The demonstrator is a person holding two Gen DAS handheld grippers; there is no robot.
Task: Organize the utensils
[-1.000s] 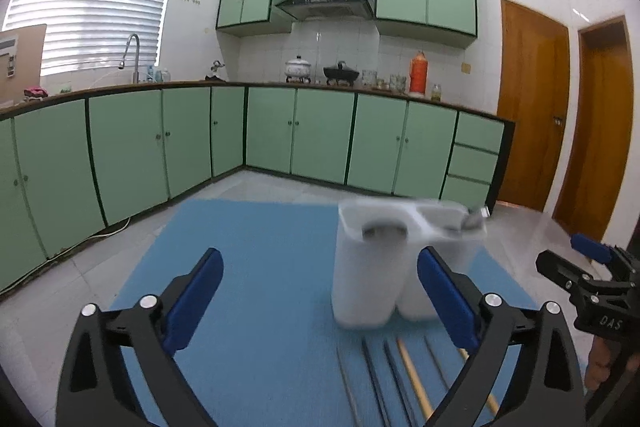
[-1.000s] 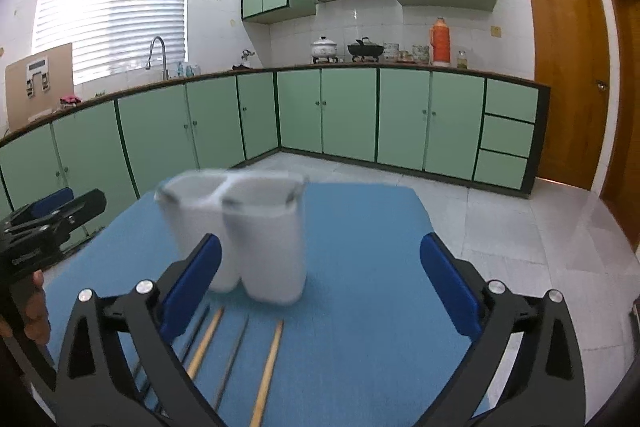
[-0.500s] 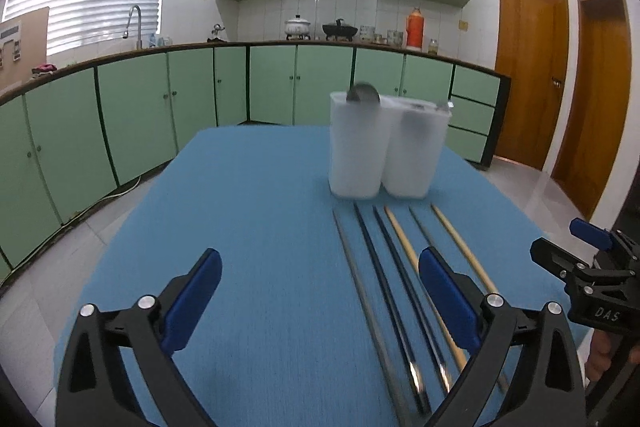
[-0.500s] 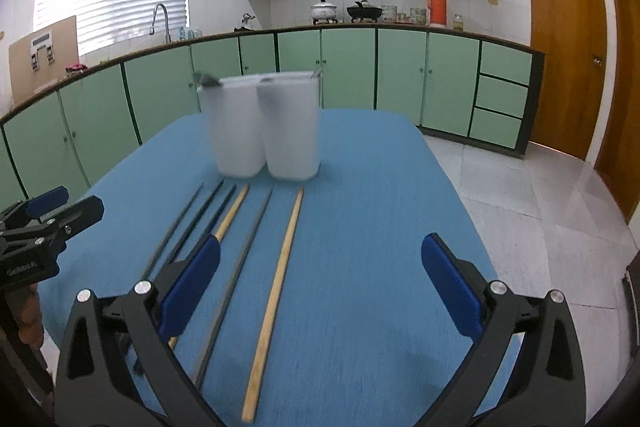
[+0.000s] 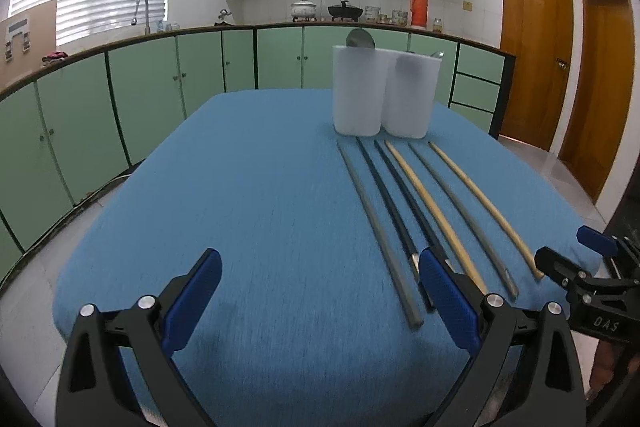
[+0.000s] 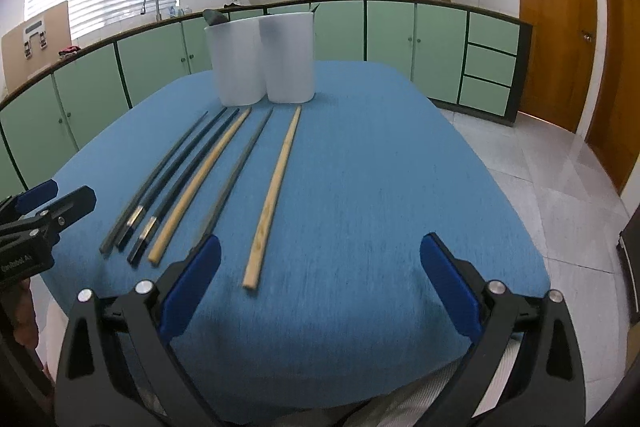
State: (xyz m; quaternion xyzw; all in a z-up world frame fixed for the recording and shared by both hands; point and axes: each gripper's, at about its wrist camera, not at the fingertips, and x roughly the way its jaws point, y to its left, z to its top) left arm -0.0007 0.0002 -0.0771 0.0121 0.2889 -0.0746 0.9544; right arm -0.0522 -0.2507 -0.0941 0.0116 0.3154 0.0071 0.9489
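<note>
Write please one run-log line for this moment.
left gripper: open, empty | right gripper: open, empty, jaws just closing slightly | six chopsticks: flat on blue tablecloth | white holder: upright, behind chopsticks

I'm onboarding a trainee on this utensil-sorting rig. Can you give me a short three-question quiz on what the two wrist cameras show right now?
1. How many chopsticks lie on the blue tablecloth?
2. True or false: the right gripper is clamped on a chopstick.
3. Where do the two white containers stand? A) beyond the far tips of the chopsticks, side by side; B) at opposite table corners; C) stacked one on the other.

Key
1. Six: two wooden, two grey and two black with metal bands.
2. False. Its jaws stand wide apart with only cloth between them; the left gripper is open too.
3. A. A spoon pokes out of one.
</note>
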